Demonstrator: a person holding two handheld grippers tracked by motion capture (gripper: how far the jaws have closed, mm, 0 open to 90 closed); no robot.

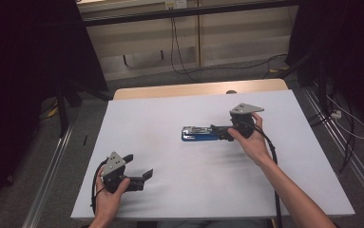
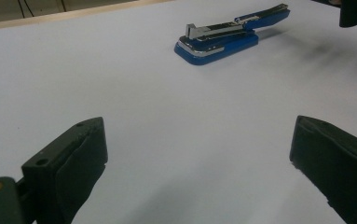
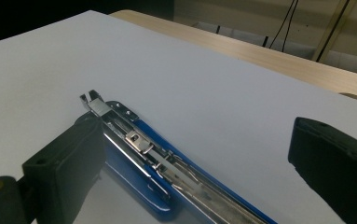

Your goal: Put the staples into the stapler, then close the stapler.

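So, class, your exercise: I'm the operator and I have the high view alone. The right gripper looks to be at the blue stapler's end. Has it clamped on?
Observer: No. The right gripper view shows the right gripper wide open. The stapler lies between its jaws, close beside one of them. I can't tell whether they touch.
Operator: Is the stapler shut?
Observer: No. In the left gripper view its blue top is swung back, baring the metal staple channel.
Operator: And the left gripper?
Observer: The left gripper is open too, with bare white table between its jaws and the stapler well ahead of it.
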